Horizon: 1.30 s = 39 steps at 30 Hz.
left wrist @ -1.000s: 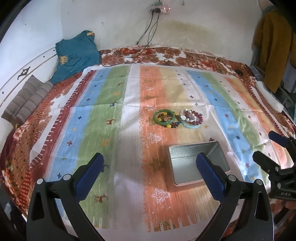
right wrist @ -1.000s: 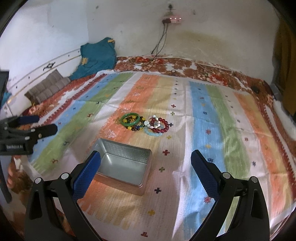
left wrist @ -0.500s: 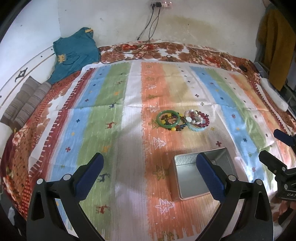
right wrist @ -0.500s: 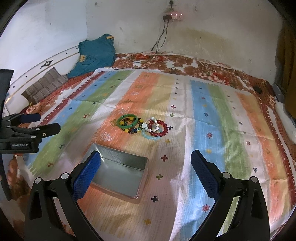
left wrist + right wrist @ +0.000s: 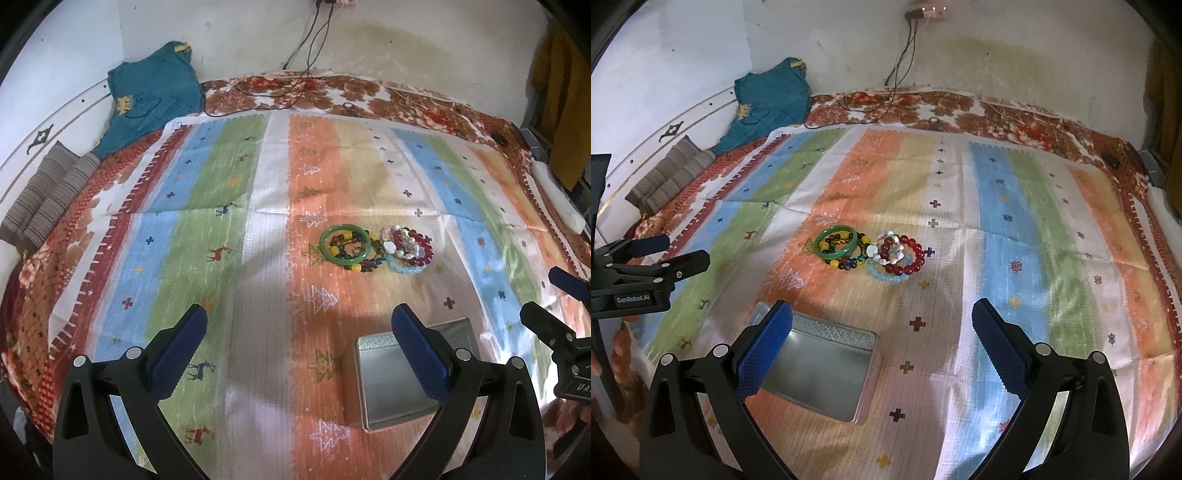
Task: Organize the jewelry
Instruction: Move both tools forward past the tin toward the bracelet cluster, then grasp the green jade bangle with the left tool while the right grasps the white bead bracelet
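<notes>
Left wrist view: the left gripper [image 5: 295, 343] hangs over a striped cloth [image 5: 207, 206], its blue-padded fingers [image 5: 417, 350] spread wide and holding nothing. A green bangle [image 5: 344, 248] lies on the orange stripe, touching a heap of beaded bracelets [image 5: 406, 251] beside it. An open metal tin [image 5: 388, 387] sits nearer the camera, apart from the jewelry. Right wrist view: the right gripper [image 5: 882, 336] also stands wide apart and empty above the cloth, the tin [image 5: 820, 373] under its left finger. A teal shirt [image 5: 768, 103] lies by the wall.
</notes>
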Each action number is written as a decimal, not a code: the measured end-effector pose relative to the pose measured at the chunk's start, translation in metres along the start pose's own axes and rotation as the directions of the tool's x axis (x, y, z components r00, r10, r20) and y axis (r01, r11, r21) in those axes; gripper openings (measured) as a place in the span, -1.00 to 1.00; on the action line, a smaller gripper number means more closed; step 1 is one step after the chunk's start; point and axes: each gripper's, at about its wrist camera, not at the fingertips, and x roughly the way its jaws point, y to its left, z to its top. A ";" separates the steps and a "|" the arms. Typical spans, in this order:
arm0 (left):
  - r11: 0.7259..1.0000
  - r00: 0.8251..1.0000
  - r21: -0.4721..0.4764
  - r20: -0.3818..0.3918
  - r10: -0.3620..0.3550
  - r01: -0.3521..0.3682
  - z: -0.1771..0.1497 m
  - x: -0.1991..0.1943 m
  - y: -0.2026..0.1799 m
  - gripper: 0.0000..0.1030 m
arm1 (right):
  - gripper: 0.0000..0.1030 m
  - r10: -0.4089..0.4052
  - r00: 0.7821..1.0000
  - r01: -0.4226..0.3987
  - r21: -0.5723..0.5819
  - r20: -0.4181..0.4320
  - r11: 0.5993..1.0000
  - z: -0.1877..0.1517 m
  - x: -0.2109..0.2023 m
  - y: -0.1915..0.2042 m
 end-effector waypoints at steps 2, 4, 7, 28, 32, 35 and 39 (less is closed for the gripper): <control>1.000 1.000 -0.004 -0.007 -0.013 0.013 0.003 0.004 0.000 0.89 | 0.92 0.001 1.000 -0.001 0.007 -0.007 1.000 0.003 0.005 -0.001; 1.000 1.000 -0.007 -0.009 -0.016 0.015 0.005 0.008 0.001 0.89 | 0.92 0.001 1.000 -0.001 0.011 -0.012 1.000 0.005 0.008 -0.003; 1.000 1.000 -0.007 -0.014 -0.015 0.015 0.008 0.012 0.001 0.89 | 0.92 0.002 1.000 -0.001 0.013 -0.019 1.000 0.009 0.013 -0.004; 1.000 0.995 -0.001 -0.097 0.011 -0.012 0.030 0.078 0.002 0.89 | 0.92 -0.027 0.993 0.027 -0.002 -0.114 1.000 0.023 0.069 -0.007; 1.000 0.995 -0.010 -0.097 0.010 -0.011 0.034 0.086 0.005 0.89 | 0.92 -0.018 0.993 0.019 0.008 -0.116 1.000 0.028 0.075 -0.010; 1.000 0.995 -0.015 -0.098 0.002 -0.004 0.038 0.091 0.005 0.89 | 0.92 -0.018 0.992 0.019 0.007 -0.124 1.000 0.030 0.082 -0.009; 1.000 0.994 -0.002 -0.107 0.008 -0.009 0.040 0.101 0.003 0.89 | 0.92 -0.020 0.989 0.021 0.005 -0.150 1.000 0.032 0.093 -0.008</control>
